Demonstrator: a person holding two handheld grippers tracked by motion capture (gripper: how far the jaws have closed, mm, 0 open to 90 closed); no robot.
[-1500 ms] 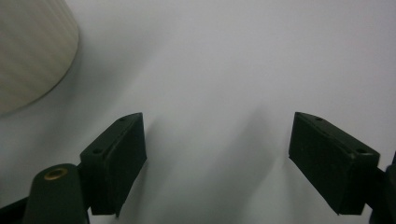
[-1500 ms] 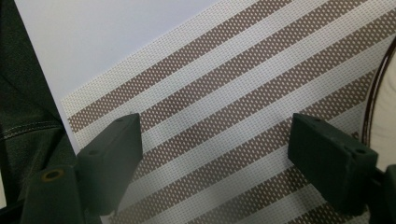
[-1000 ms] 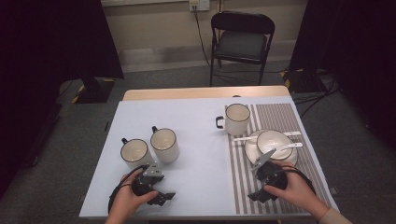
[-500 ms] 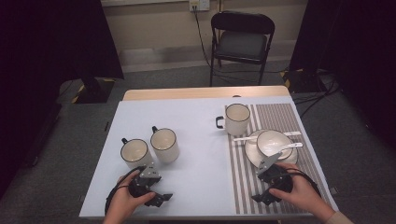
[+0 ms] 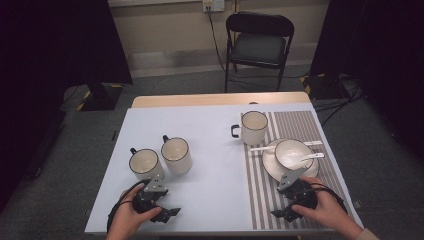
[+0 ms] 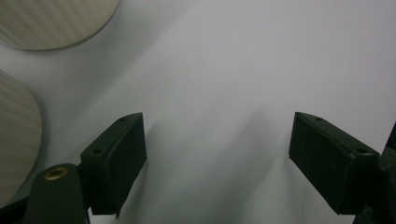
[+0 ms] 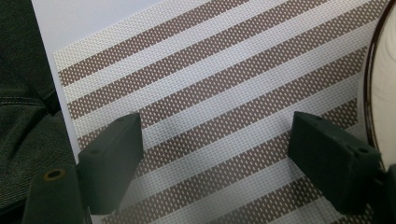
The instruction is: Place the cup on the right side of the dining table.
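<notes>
Mugs [image 5: 161,159] stood just beyond the left gripper [image 5: 167,212]; both grippers' jaws gaped empty, so a careless reach could topple one.

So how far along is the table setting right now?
Already set: one mug, a plate with a bowl and two spoons sit on the striped mat. In hand: nothing; both the left tongs and right tongs are open and empty. Left, probably: two mugs stand off the mat.
</notes>
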